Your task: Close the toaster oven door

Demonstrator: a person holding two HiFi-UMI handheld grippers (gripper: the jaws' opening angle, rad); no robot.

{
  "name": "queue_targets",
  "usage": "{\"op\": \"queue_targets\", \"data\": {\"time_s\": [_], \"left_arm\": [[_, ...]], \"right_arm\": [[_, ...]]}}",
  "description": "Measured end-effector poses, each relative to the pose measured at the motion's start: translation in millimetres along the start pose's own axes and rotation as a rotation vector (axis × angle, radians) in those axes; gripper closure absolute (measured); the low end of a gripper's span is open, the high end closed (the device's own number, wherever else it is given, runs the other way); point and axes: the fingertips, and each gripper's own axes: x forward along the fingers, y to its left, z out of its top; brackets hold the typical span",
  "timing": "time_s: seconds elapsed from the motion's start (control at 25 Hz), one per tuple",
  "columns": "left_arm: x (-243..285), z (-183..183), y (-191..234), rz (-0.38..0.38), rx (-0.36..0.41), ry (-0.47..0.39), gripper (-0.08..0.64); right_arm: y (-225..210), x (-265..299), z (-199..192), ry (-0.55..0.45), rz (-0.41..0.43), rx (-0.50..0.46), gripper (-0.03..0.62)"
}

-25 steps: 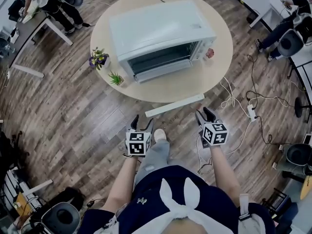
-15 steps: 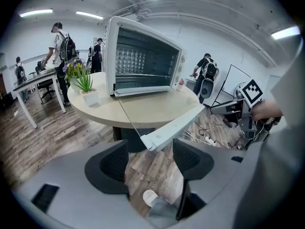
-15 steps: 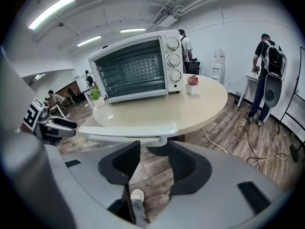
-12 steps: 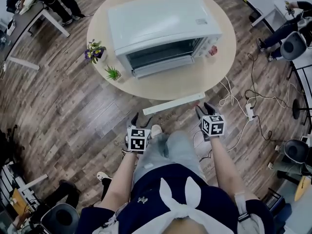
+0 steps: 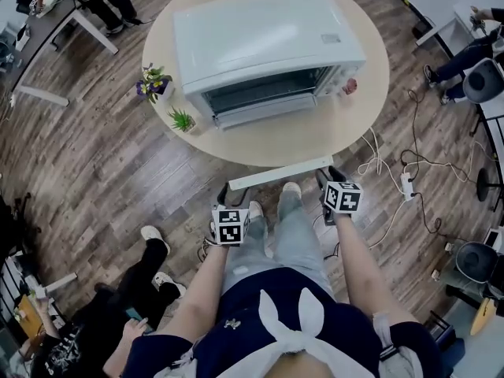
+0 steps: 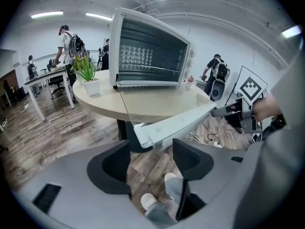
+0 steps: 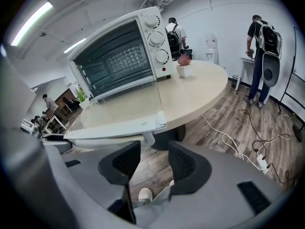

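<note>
Toaster oven door (image 5: 279,172) just beyond left claw (image 5: 231,199), right claw (image 5: 329,178)

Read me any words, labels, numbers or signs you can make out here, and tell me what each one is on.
No text is readable.
Small label on the toaster oven top: too small to read.
Markings round the knobs: too blurred.
Marker cubes: square patterns only, no words.

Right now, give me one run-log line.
door: open, untouched | left gripper: jaws open, empty | right gripper: jaws open, empty
</note>
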Motion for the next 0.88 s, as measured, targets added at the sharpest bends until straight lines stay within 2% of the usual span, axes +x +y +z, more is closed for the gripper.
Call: {"op": "queue_targets", "data": {"time_s": [0.2, 0.4, 0.52, 0.68, 0.88], "left_arm": [[5, 8, -7, -0.01, -0.023, -0.028, 0.296], [6, 7, -5, 0.001, -0.045, -0.038, 0.314], [6, 5, -5, -0.008, -0.063, -0.039, 0.318], [5, 8, -5, -0.004, -0.073, -0.042, 0.324], [-1, 15, -7, -0.003, -0.076, -0.066, 0.328]], "right_arm": [[2, 9, 0, 0.005, 0.048, -0.008, 0.419], [4, 9, 2, -0.038, 0.094, 0.036, 0.427], [8, 10, 5, -0.036, 0.114, 0.007, 0.441], [14, 7, 11, -0.059, 0.122, -0.027, 0.495], [15, -1, 17, -0.085, 0.138, -0.018, 0.5]]}}
